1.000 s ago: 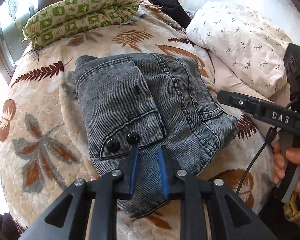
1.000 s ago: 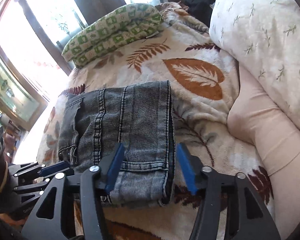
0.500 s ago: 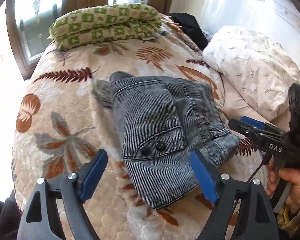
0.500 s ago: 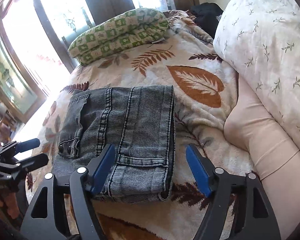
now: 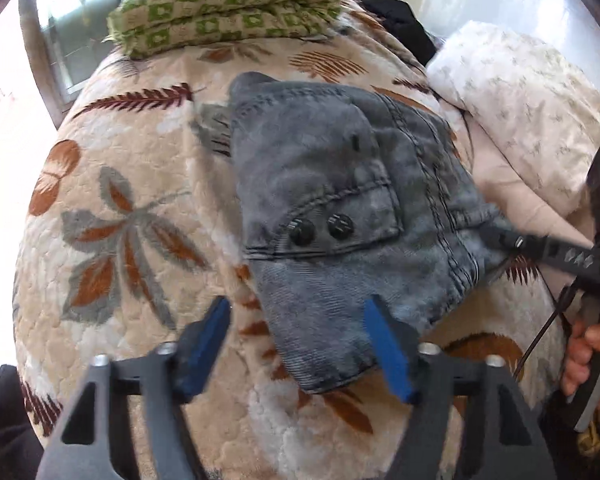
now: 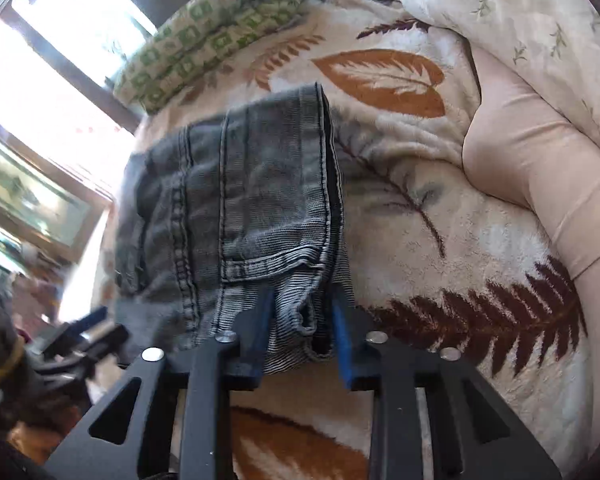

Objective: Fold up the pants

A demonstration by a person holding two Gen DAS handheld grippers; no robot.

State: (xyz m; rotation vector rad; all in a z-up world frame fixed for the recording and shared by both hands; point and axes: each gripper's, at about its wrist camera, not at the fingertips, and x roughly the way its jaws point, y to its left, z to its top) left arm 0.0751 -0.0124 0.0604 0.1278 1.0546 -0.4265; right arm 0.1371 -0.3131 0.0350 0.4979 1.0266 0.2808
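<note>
The pants (image 5: 340,216) lie as a compact grey bundle in the middle of the leaf-print blanket (image 5: 132,216), and the folding looks almost done — what is in hand seems to be a last tidy or shift of the bundle.

Right gripper (image 6: 302,320) is at the near end of the pants, its blue pads closed onto a bunched roll of hem and ribbed fabric; the cloth puckers between them, so it is grasping the pants. Left gripper (image 5: 300,344) hovers over the corner of the pants nearest its camera, blue pads spread wide, holding nothing — one pad sits over the denim edge, the other over bare blanket beside it.

Next move, as I judge it: either the left closes on that near corner so both ends move together, or the right lets go and the bundle stays put. A one-sided pull could drag the top layer and open the fold.

Material: heavy washed denim, finely ribbed, thick double-stitched seams, a pocket flap with two dark buttons (image 5: 322,229). Stiff enough to keep its creases. Beyond the pants, a green checked cushion (image 5: 224,4); to the right of the pants, a sprigged white pillow (image 5: 532,92). The blanket is plush, quilted, soft underfoot for the pads.
</note>
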